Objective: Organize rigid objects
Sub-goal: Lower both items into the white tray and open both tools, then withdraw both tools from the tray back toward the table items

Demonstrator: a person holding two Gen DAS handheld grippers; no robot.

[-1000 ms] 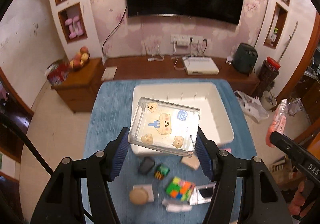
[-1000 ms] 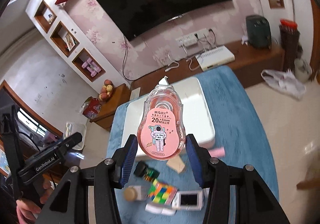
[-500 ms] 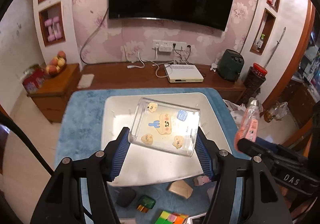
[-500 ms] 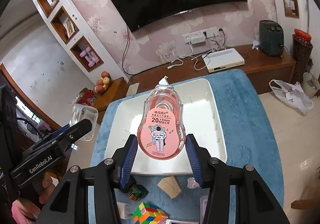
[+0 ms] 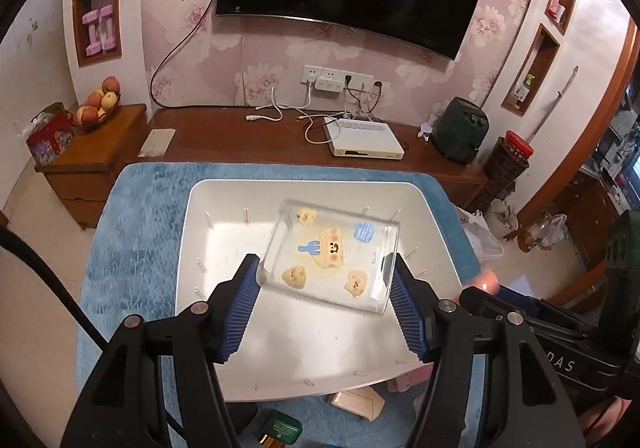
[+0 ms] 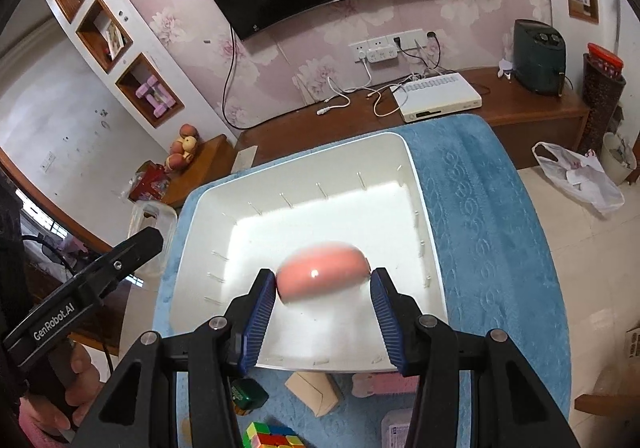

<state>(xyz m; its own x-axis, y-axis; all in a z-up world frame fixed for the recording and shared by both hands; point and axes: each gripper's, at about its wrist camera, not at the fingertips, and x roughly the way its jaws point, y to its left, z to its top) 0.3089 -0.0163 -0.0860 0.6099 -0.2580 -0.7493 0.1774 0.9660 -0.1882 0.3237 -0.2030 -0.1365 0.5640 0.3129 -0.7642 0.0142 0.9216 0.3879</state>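
Left gripper (image 5: 325,302) clamps the clear box (image 5: 331,253) over the bin (image 5: 224,248), long axis across the fingers; right gripper (image 6: 323,298) stands spread, pink tape (image 6: 322,273) blurred between, apparently loose, above the bin's near right.

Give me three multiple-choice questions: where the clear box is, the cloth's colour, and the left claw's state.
1. Where is the clear box? A over the white bin; B on the TV stand; C on the floor.
2. The cloth under the bin is: A red; B blue; C green.
3. The left claw is: A open; B shut on a cube; C shut on the clear box.
A, the bin shows behind it; B, blue pile surrounds the bin; C, both pads press its sides.
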